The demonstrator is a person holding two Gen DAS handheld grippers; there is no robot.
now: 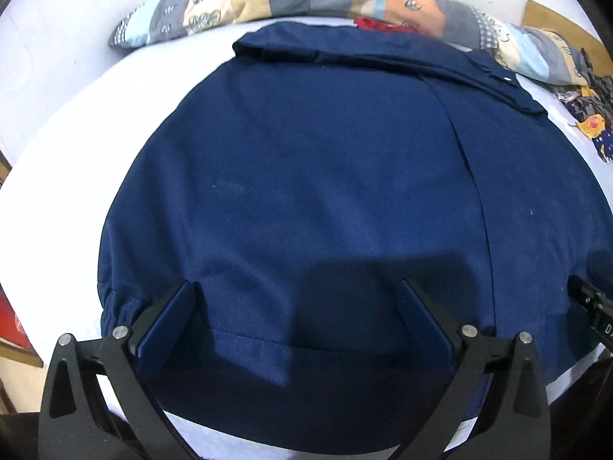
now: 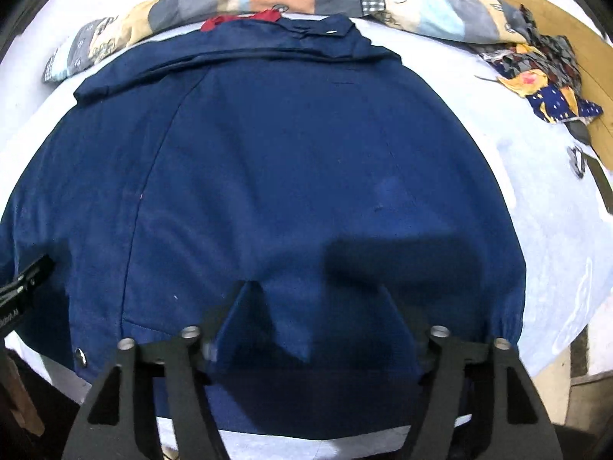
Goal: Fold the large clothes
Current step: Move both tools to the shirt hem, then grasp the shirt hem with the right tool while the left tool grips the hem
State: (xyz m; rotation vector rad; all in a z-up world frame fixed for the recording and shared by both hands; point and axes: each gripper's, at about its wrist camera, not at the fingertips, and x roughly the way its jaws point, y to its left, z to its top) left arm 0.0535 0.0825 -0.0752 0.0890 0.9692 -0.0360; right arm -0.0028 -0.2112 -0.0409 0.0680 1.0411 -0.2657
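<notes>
1. One white-covered surface [image 1: 57, 134] is carrying everything; whether it is a bed or a tabletop I cannot tell.
2. One large navy jacket [image 1: 325, 172] is lying spread flat across that surface, collar at the far side and hem nearest both cameras, filling most of each view; in the right wrist view the same jacket [image 2: 287, 172] is showing one metal snap near its lower left corner.
3. One long patchwork bundle [image 1: 306, 0] is lying along the far edge beyond the collar, with one red scrap [image 1: 377, 25] peeking out between it and the collar.
4. One heap of patterned fabric scraps [image 2: 544, 88] is sitting well off to the jacket's right, against one brown board [image 2: 574, 38].
5. Two tools are hovering over the hem edge: the left tool [image 1: 299, 314] is standing with its fingers wide apart above the hem's left part, gripping nothing.
6. The right tool [image 2: 318, 314] is likewise standing with its fingers spread over the hem's right part, the cloth lying beneath and between them, unpinched.
</notes>
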